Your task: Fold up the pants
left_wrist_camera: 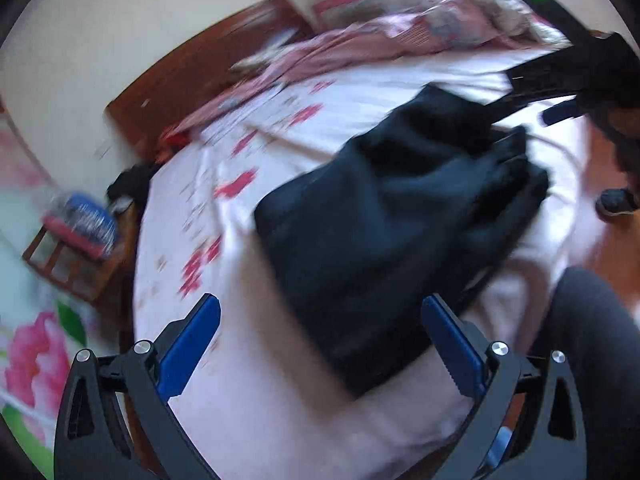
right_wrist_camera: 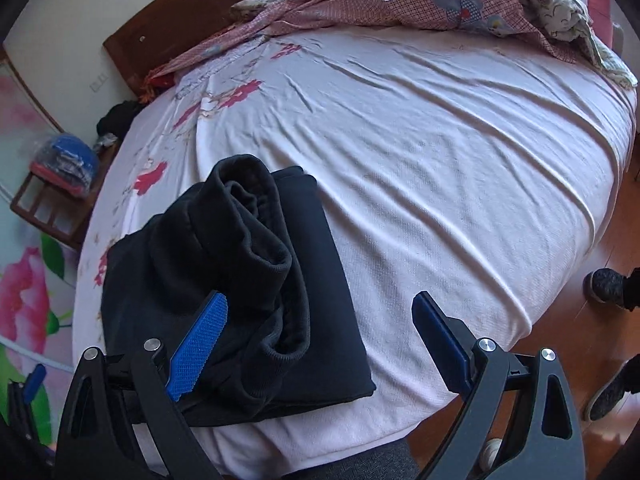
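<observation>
The black pants [right_wrist_camera: 248,280] lie folded in a compact stack near the front edge of the bed, with the ribbed cuffs bunched on top. They also show, blurred, in the left wrist view [left_wrist_camera: 384,224]. My right gripper [right_wrist_camera: 320,312] is open and empty above the front of the stack, its left finger over the cloth. My left gripper [left_wrist_camera: 320,320] is open and empty, just in front of the pants' near corner. The right gripper's black body [left_wrist_camera: 576,72] shows at the upper right of the left wrist view.
The bed [right_wrist_camera: 460,152] has a white sheet with red flowers. A crumpled pink plaid quilt [right_wrist_camera: 400,4] lies by the wooden headboard [right_wrist_camera: 168,20]. A wooden stool with a bagged bundle [right_wrist_camera: 64,168] stands at the left. Shoes [right_wrist_camera: 608,284] rest on the wood floor at right.
</observation>
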A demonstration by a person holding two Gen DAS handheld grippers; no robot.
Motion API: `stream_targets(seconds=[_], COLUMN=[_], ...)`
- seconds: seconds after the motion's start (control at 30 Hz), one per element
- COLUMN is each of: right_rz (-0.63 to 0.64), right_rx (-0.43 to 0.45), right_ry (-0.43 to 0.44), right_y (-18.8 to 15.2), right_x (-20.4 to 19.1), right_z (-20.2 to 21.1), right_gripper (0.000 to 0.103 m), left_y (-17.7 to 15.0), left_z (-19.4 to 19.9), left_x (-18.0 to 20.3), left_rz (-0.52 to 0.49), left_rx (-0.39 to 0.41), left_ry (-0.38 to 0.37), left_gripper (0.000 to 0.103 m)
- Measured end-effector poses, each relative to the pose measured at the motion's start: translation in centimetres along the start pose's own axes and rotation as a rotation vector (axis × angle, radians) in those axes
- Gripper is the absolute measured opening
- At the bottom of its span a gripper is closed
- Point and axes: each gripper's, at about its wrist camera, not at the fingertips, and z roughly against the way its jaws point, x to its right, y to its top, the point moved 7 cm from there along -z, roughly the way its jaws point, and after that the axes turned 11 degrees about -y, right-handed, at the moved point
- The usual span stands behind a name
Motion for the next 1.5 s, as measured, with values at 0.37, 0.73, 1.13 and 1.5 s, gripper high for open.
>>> stream_targets(seconds=[0.37,0.73,1.13,1.5], right_rz=[0.098,0.045,0.078,0.003], right_rx=[0.009,-0.032,0.014,0.029], right_ry=[0.077,0.145,0.064,0.2], right_y=[0.3,0.3,1.6,1.9], right_x=[-4.5,-4.7,-3.6,-3.1], right_z=[-0.9,-2.2,-0.9,2.9], right_gripper=[0.089,0.057,0.039,0.014], left_y=[-5.8,-3.8,-2.8,-2.3], left_z=[-1.8,-2.9,-3.3,-3.2], left_x=[-7.7,-7.9,-8.0,-8.2], left_rz=[0.289,0.363,0.342,0.373], left_rx=[-0.191,-0.197,-0.203,-0.2], left_ry=[0.096,0.006,0.013,-0.016], left_gripper=[0.101,0.101,0.101,0.101])
